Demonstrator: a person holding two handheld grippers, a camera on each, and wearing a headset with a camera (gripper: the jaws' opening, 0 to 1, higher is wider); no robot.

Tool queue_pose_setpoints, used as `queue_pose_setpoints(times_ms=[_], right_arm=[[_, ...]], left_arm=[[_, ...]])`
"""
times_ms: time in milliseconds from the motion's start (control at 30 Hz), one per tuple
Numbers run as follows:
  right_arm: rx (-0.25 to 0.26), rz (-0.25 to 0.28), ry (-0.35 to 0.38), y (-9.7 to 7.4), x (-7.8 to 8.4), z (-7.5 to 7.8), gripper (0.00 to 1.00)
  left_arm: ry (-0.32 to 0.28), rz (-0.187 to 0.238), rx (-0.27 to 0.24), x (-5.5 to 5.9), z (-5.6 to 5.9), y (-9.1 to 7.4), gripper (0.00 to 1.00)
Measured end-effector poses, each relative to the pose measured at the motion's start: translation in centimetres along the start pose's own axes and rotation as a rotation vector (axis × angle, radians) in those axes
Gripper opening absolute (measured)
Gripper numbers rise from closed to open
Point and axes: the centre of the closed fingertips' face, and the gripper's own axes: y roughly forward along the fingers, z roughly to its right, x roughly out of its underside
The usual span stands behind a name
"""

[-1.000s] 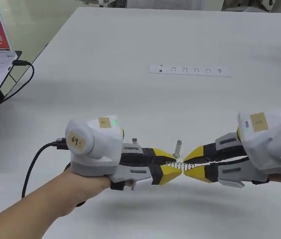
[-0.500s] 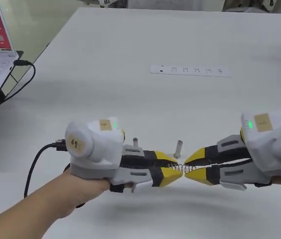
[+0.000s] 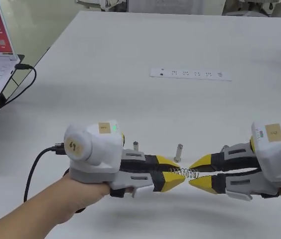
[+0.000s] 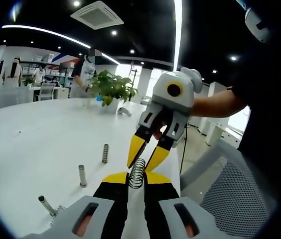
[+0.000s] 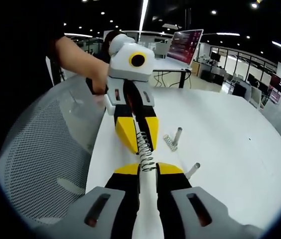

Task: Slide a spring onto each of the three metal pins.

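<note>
My left fingers [image 3: 170, 180] pinch one end of a thin coiled wire spring [image 3: 188, 173] and my right fingers [image 3: 204, 182] pinch the other end. It is stretched in the air between their yellow wedge-shaped tips, above the smooth white worktop [image 3: 130, 99]. Just behind it a short, round, dull metal pin [image 3: 179, 152] stands upright. A second pin [image 3: 135, 145] stands further left.

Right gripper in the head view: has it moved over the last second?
Yes. Against the upright metal pin, the right gripper has pulled away to the right, lengthening the spring it holds.
</note>
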Motion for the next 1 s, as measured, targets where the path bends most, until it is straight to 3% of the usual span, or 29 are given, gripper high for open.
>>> queue_pose_setpoints(times_ms=[300,333,367,433,500,600,1000], right_arm=[[-0.015,-0.002,0.046,0.0,0.1,-0.3,0.08],[0.013,-0.033,0.038,-0.2,0.4,0.1,0.08],[-0.008,-0.01,0.022,-0.1,-0.1,-0.2,0.08],[-0.013,-0.03,0.018,-0.1,-0.2,-0.5,0.08],[-0.012,-0.055,-0.044,-0.1,-0.3,-0.6,0.07],[-0.017,-0.069,-0.071,-0.3,-0.4,-0.6,0.07],[-0.048,-0.078,-0.105,-0.6,-0.8,-0.7,0.07]], left_arm=[[0.001,-0.01,0.007,0.2,0.2,0.0,0.03],[0.001,-0.02,0.025,0.4,0.4,-0.1,0.02],[0.005,-0.016,0.017,0.3,0.3,-0.1,0.02],[0.004,-0.015,0.026,0.3,0.4,-0.1,0.02],[0.011,-0.019,0.027,0.4,0.4,0.0,0.02],[0.007,-0.018,0.027,0.5,0.4,0.0,0.02],[-0.002,-0.021,0.031,0.8,0.5,-0.2,0.02]])
